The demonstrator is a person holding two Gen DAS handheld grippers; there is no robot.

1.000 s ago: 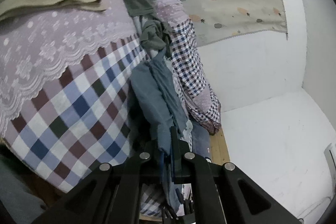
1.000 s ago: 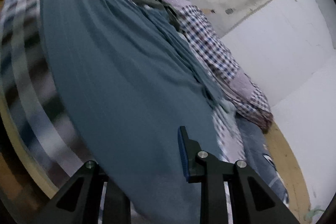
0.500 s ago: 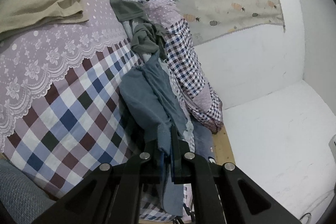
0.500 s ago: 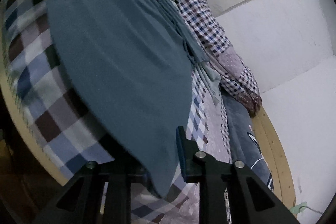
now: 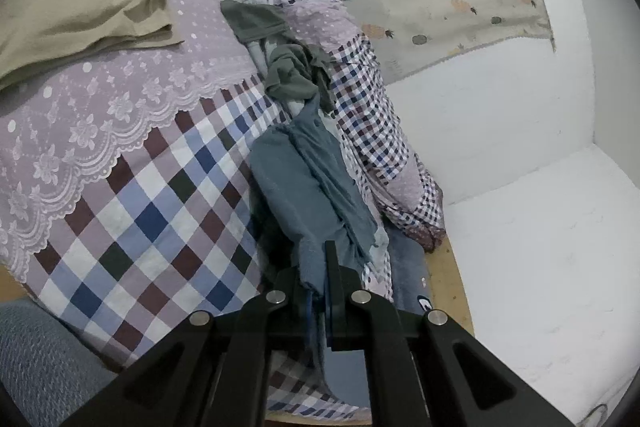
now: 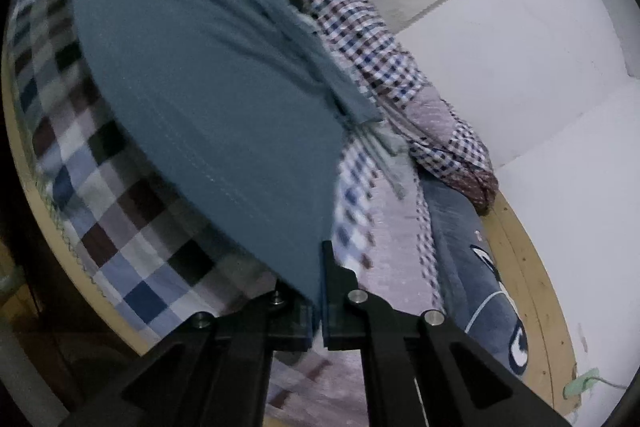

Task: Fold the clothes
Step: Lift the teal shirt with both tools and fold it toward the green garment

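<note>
Both grippers clamped down, each one pinching fabric

Left gripper point(image 5: 318, 283) has its jaws pulled nearly together around a bunched bit of the blue-grey garment point(image 5: 304, 187), pointing forward and slightly down. Right gripper point(image 6: 320, 291) is the same deal, jaws almost touching, nipping the edge of that garment's wide flat panel point(image 6: 208, 83). Neither hand is visible.

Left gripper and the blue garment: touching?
Touching. Left wrist view shows the left gripper with both fingers closed on a bunched edge of the blue garment.

Black angular gripper point(image 5: 316, 267) arms, silver screws, blue finger pads point(image 6: 325, 291).
</note>
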